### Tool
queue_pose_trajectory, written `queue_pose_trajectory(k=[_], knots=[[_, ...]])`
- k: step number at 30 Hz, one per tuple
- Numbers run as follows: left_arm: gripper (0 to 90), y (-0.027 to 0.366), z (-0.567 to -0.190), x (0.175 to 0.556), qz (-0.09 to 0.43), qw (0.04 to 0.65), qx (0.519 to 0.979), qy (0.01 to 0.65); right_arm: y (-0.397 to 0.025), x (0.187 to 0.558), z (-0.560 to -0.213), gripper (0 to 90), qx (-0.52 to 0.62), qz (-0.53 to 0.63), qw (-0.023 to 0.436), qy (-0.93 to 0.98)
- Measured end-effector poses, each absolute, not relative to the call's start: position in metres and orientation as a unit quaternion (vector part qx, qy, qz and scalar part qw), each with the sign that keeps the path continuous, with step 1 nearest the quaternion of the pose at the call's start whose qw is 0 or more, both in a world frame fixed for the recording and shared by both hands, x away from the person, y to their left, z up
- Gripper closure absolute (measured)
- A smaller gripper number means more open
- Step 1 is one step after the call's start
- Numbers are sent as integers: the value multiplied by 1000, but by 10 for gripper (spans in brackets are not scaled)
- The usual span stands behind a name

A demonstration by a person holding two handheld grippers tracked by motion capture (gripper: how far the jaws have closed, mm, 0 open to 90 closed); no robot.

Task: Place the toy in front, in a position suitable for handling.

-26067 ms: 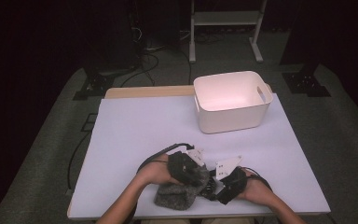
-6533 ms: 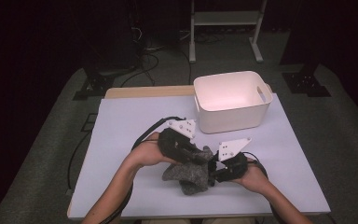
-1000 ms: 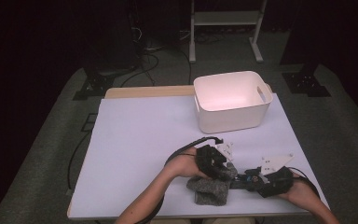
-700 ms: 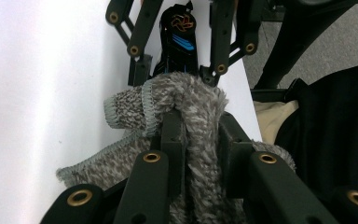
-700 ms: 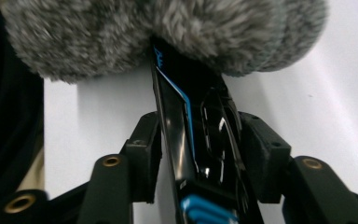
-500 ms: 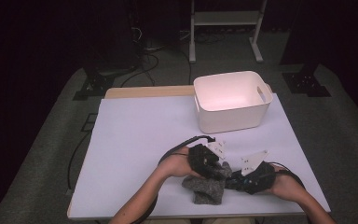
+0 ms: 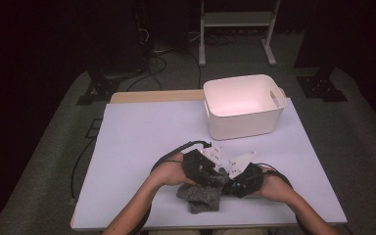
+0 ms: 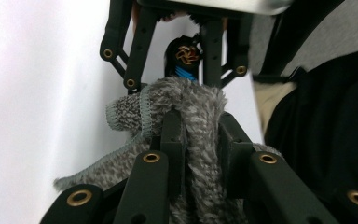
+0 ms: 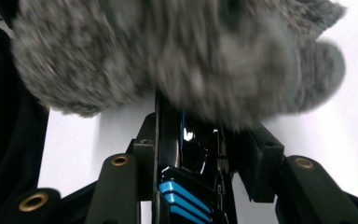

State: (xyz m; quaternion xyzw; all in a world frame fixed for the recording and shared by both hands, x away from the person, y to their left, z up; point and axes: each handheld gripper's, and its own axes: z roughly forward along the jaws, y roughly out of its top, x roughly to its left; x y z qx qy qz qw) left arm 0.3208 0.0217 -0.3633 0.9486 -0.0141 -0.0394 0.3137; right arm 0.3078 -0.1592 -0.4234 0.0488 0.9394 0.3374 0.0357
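Observation:
A grey fuzzy cloth [image 7: 203, 196] lies bunched near the table's front edge, between the person's two hands. My left gripper [image 7: 214, 177] comes at it from the left. In the left gripper view its jaws [image 8: 200, 140] are shut on a thick fold of the cloth [image 8: 200, 102]. My right gripper [image 7: 229, 183] meets it from the right, nose to nose with the left one. In the right gripper view the blurred cloth [image 9: 168, 56] covers the jaw tips [image 9: 209, 126]. The jaws stand slightly apart lower down, and their hold is hidden.
A white bin [image 7: 242, 105] with handle slots stands at the back right of the pale table [image 7: 147, 142]. Cables trail from both grippers across the table. The person's dark clothing [image 8: 326, 140] is close behind the front edge.
Within the last second my right gripper has slid left along the front of the table, right up to the cloth and the left gripper. The left gripper has kept its hold on the cloth.

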Motion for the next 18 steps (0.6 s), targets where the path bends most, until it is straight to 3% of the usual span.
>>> queue_pose_trajectory(k=[18], knots=[[752,77,-379,325,-32,318,946,44,-162,310,-432,554,58,344,32,937]])
